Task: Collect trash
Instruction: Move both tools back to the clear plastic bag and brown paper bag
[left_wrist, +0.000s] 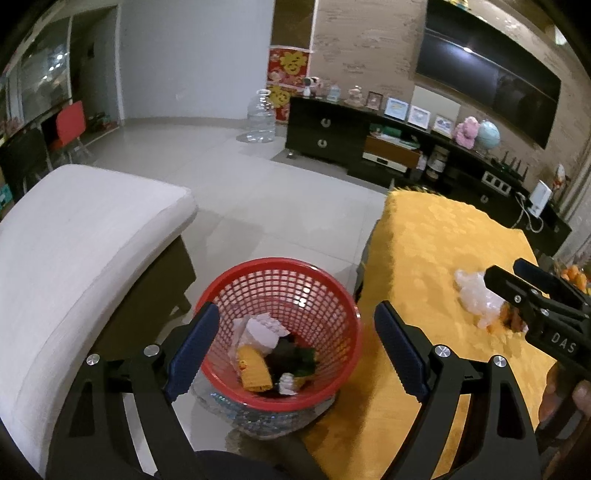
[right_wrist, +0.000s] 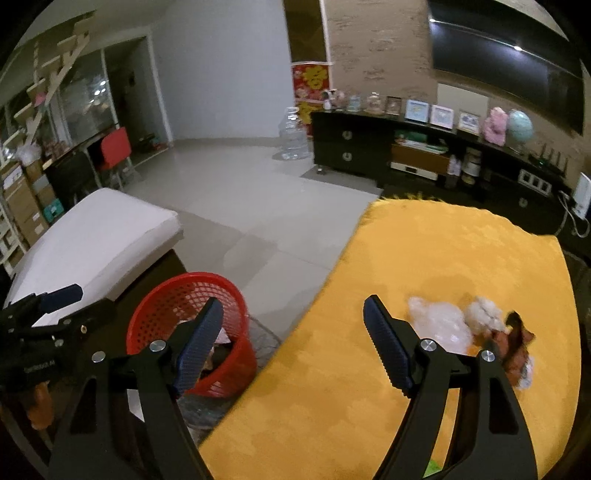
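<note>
Beyond the spread, empty right tongs (right_wrist: 293, 341), crumpled trash (right_wrist: 441, 323) on the yellow cloth (right_wrist: 369, 369).

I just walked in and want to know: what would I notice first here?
Probably the red basket on the floor beside the table, already holding crumpled paper and a yellow wrapper. Next, the bright yellow cloth on the table, with a white plastic bag and some brown scraps lying on it. Both grippers are open and empty, the left gripper above the basket and the right gripper over the cloth's edge.
</note>
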